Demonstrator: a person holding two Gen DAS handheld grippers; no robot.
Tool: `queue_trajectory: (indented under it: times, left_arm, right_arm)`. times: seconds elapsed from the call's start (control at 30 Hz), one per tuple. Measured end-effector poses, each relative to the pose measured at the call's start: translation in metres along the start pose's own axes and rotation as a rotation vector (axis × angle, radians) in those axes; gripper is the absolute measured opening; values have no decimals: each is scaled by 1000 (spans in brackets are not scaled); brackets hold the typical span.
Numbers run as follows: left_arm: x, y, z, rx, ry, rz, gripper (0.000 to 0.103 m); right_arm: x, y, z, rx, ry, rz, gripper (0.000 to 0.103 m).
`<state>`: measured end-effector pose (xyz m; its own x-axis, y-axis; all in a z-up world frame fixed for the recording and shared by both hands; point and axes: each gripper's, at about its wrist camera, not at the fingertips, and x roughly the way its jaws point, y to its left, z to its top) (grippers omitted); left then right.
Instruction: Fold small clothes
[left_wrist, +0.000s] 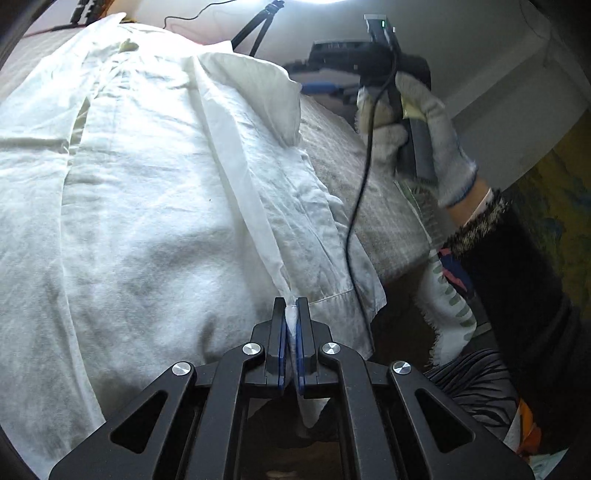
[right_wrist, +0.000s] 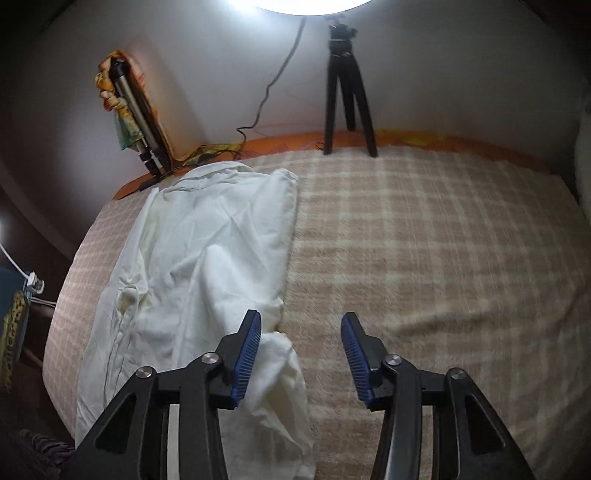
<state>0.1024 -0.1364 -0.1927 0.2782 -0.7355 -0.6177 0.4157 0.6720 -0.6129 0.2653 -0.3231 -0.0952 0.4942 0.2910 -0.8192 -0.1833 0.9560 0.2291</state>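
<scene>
A white shirt (left_wrist: 147, 184) lies spread over a checked beige blanket (left_wrist: 340, 147). My left gripper (left_wrist: 291, 317) is shut on a pinch of the shirt's near hem edge, with cloth bunched between its blue pads. In the left wrist view a gloved hand (left_wrist: 424, 125) holds the right gripper's handle above the blanket, to the right of the shirt. In the right wrist view the right gripper (right_wrist: 301, 336) stands open above the bed, nothing pressed between its pads. The white shirt (right_wrist: 207, 251) lies to its left, and a fold of it hangs just below the left finger.
A black tripod (right_wrist: 347, 88) stands at the far edge of the blanket (right_wrist: 424, 240) against the wall. A folded tripod (right_wrist: 140, 122) with colourful cloth leans at the far left. A black cable (left_wrist: 358, 206) hangs from the right gripper across the shirt's edge.
</scene>
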Motion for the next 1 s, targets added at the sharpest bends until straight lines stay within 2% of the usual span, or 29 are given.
queue_trajectory:
  times: [0.1,0.2,0.33,0.4,0.43,0.47,0.5,0.53,0.57,0.67,0.77,0.87,0.93,1.0]
  left_arm:
    - [3,-4,1,5,0,7,2]
    - [4,-6,1,10,0,8,2]
    - [7,-7,1,12,2,3,2]
    - [8,-5,2,9,5,-1,2]
    - [9,-5,3,9,8,-2,2]
    - [9,-5,3,8,9,-3,2]
    - [7,-3,3,7,10,-5,2]
    - [7,-3,4,6,10,-8,2]
    - [7,-3,3,5,9,-10,2]
    - [8,-3,4,-1,6,-11,2]
    - [11,-2,4,-2,9,0,3]
    - [11,-3,6,-16,13,5,2]
    - [10,-4,6,-18,17,6,3]
    - [8,-7,5,-11,27,12,5]
  right_arm:
    - [3,-15,-8,95,11,109,50]
    - [-1,-15,-10,142,28,170,50]
    - [-5,-18,-16,239,73,303,50]
    - [-1,-17,-20,245,98,349,50]
    - [0,-14,-21,234,101,340,50]
    - [6,-10,-22,214,105,327,45]
    - [11,-6,-21,197,107,322,34]
    - [16,0,-20,169,113,307,9]
    - [18,3,-19,137,110,274,3]
    - [23,7,-6,38,43,118,0]
    - [31,-15,5,95,15,98,0]
    - [42,-17,2,52,27,9,0]
    - [36,-20,-3,48,22,3,4]
    - [19,-26,-9,91,25,55,16]
